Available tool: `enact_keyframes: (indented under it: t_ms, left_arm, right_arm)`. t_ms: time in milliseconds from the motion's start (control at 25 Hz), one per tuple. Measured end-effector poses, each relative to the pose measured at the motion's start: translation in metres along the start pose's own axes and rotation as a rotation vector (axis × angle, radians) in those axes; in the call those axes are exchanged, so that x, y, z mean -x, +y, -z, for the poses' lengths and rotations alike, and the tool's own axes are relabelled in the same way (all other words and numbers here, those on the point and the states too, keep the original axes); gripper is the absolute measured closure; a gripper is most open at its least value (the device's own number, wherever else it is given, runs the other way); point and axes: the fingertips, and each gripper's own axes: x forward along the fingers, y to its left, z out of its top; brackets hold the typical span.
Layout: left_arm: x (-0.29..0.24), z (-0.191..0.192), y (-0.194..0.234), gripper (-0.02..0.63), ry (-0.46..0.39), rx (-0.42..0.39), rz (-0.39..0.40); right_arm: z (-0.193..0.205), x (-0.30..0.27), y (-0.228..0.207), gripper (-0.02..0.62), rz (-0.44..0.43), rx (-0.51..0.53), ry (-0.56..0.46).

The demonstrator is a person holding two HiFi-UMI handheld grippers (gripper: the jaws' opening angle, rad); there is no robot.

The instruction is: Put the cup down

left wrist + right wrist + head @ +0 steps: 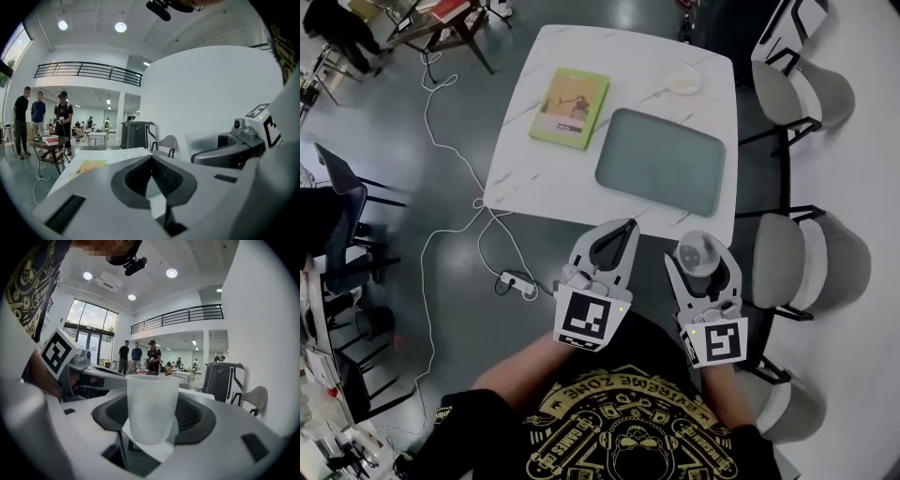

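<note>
short of the table's [525, 178] near edge, the right gripper [701, 253] is clenched on a translucent cup [697, 247], upright and off the table, over the floor. level with it, also short of that edge, the left gripper [627, 226] has its jaws pressed together, tips meeting on nothing. on the table's near half, straight beyond the cup, lies a grey tray [661, 161]; a green book [571, 108] sits left of the tray and a small dish [684, 82] at the table's far right corner. grey chairs [811, 262] stand along the table's right side, and a power strip [517, 283] with cable lies on the floor to its left.

only the right gripper view shows the cup [152, 408] walled in by both ribbed pads. only the gripper views show the people [37, 119] standing beyond the table and the balcony rail [89, 72] above them.
</note>
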Motion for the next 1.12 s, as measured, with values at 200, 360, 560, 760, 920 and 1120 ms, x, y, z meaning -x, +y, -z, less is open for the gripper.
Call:
enact_keyframes:
  t_ms: [200,360,560,760,920,1120]
  left_arm:
    - [-0.010,-0.001,0.023,0.603,-0.007,-0.009,0.009]
    - [-0.016,0.000,0.033,0.603,-0.005,0.009,0.000]
    - [-0.030,0.002,0.044,0.603,0.007,0.033,-0.021]
    - [-0.048,0.004,0.054,0.603,0.027,0.042,-0.074]
    - [-0.065,0.005,0.057,0.603,0.037,0.043,-0.116]
    - [-0.087,0.005,0.056,0.603,0.053,0.044,-0.164]
  right_arm:
    - [-0.009,-0.025,-0.001,0.316,0.024,0.016,0.004]
    - [-0.011,-0.038,-0.006,0.316,0.032,0.018,0.015]
    - [-0.012,-0.059,-0.022,0.316,0.035,0.017,0.013]
    - [-0.006,-0.083,-0.040,0.316,0.004,0.022,0.017]
    - [0.004,-0.101,-0.056,0.315,-0.033,0.011,0.019]
    - [0.015,-0.120,-0.072,0.315,-0.086,-0.005,0.023]
